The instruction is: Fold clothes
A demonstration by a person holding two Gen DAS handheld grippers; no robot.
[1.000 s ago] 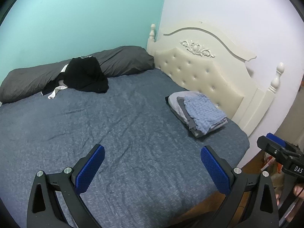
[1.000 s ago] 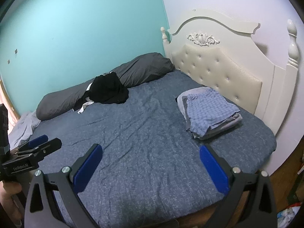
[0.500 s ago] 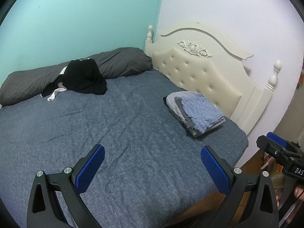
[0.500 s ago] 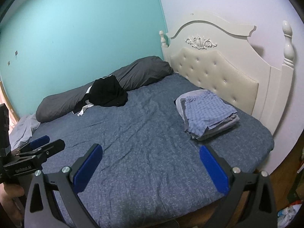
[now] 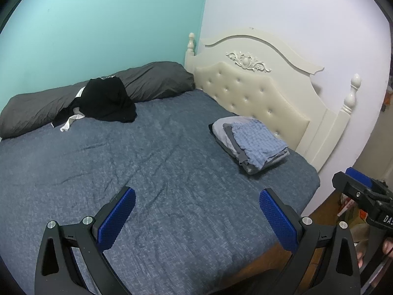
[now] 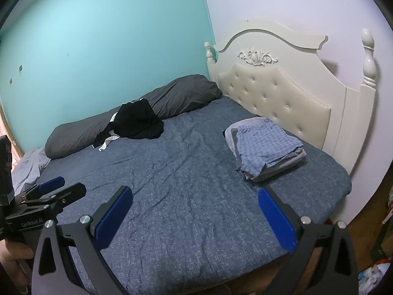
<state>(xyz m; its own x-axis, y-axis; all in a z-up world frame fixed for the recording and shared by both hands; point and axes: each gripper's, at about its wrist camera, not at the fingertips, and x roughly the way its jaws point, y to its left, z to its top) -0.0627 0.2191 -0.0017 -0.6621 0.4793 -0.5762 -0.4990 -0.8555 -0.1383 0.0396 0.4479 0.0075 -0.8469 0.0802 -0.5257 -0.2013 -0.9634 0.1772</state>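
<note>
A crumpled black garment (image 5: 105, 102) (image 6: 138, 121) with a white strip lies at the far side of the bed, against a long dark grey bolster (image 5: 152, 80) (image 6: 181, 93). A folded stack of clothes (image 5: 253, 142) (image 6: 265, 148), blue checked piece on top, rests near the headboard. My left gripper (image 5: 197, 209) hovers open over the near part of the blue bedspread (image 5: 159, 172), holding nothing. My right gripper (image 6: 195, 210) is open and empty too, above the near edge of the bedspread (image 6: 186, 179). Each gripper shows at the side of the other's view.
A cream tufted headboard (image 5: 258, 93) (image 6: 277, 91) bounds the bed on the right, a teal wall (image 6: 98, 49) the far side. A pale grey cloth (image 6: 28, 167) lies at the bed's left end. Wooden floor and clutter (image 5: 348, 211) sit beyond the bed's right corner.
Both grippers have drawn back and up from the bed, so bed and clothes look smaller. Their jaws stay open. Nothing on the bed has moved.
</note>
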